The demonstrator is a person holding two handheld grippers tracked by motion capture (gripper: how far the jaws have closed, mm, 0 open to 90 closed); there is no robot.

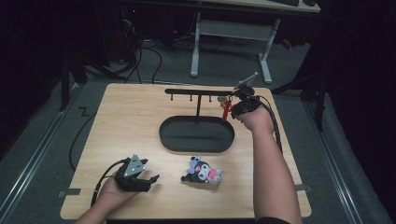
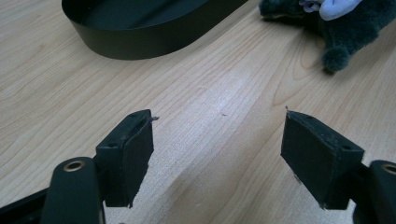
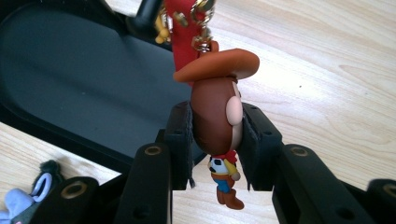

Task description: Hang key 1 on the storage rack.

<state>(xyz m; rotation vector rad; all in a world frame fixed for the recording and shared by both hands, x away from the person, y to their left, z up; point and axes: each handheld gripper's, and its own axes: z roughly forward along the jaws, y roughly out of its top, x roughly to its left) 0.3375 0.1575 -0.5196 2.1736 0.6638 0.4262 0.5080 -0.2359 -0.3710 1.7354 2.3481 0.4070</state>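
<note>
A cowboy figure keychain (image 3: 215, 116) with a brown hat and a red strap (image 1: 227, 110) hangs near the right end of the black hook rack (image 1: 198, 92). My right gripper (image 3: 215, 142) is shut on the figure's head, both pads pressed to its sides. This gripper (image 1: 236, 106) sits just right of the rack, above the tray's far right end. My left gripper (image 2: 217, 154) is open over bare wood with nothing between its jaws. It rests in a hand at the front left (image 1: 152, 179). A dark plush toy (image 1: 203, 171) with pink and lilac parts lies right of it.
The black oval tray (image 1: 164, 135) forms the rack's base in the middle of the wooden table (image 1: 126, 116). The plush toy (image 2: 336, 28) lies close past my left jaws. A white desk frame (image 1: 196, 46) and cables stand on the floor behind.
</note>
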